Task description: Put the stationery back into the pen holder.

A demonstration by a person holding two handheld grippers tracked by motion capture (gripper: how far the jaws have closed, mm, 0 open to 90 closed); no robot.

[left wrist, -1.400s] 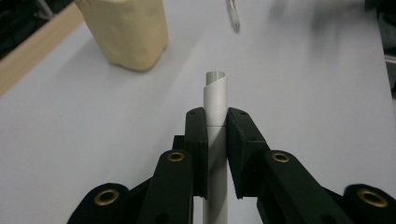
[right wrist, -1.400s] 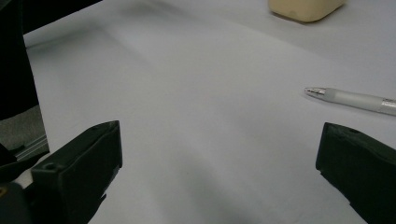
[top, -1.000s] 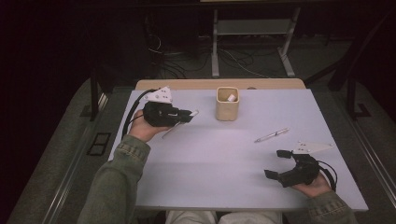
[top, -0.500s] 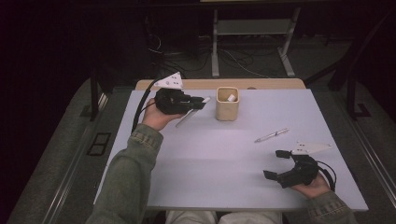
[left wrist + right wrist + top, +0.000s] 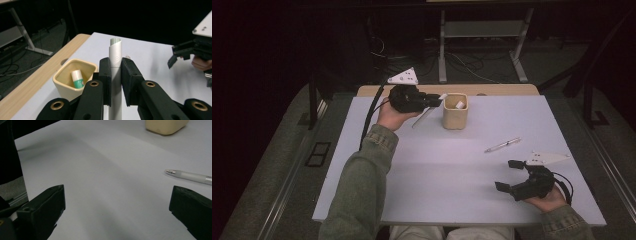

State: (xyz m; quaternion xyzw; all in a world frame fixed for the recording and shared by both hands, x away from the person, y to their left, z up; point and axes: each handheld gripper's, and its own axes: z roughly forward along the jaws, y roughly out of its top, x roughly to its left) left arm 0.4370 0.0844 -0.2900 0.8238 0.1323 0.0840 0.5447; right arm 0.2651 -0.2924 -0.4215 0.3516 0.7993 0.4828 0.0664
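A: Status of left tongs [image 5: 115,75]?

B: Clamped on a white marker [image 5: 115,53] at mid-barrel, raised just beside the beige cup [image 5: 65,81].

A: Handling?

B: Likely light, rigid, smooth plastic; mid-barrel grip limits pivoting.

A: Right tongs [image 5: 512,176]?

B: Spread wide, holding nothing, low over the counter [image 5: 437,180] near a pen [image 5: 192,176].

No text, label, brand or number could be read anywhere; the small tube [image 5: 77,79] in the cup [image 5: 65,86] carried a green band, its print too small to make out
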